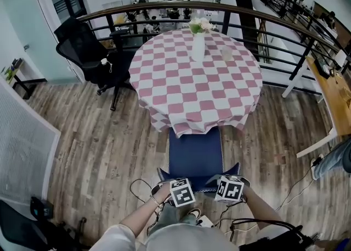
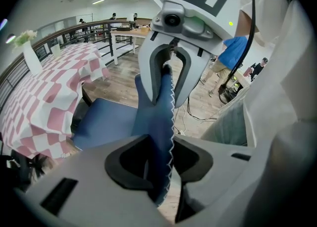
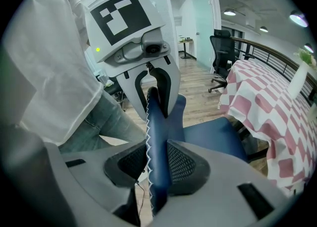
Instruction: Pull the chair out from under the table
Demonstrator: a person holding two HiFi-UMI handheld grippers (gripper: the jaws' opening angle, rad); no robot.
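My left gripper (image 2: 159, 164) and right gripper (image 3: 154, 166) are each clamped on the backrest's top edge of the blue chair (image 1: 196, 154), whose seat sits half out from under the checkered table (image 1: 181, 80). If I pull unevenly the fabric edge could slip from the pads, or a leg could snag the cloth (image 1: 189, 125) (and tip the vase (image 1: 198, 46)).
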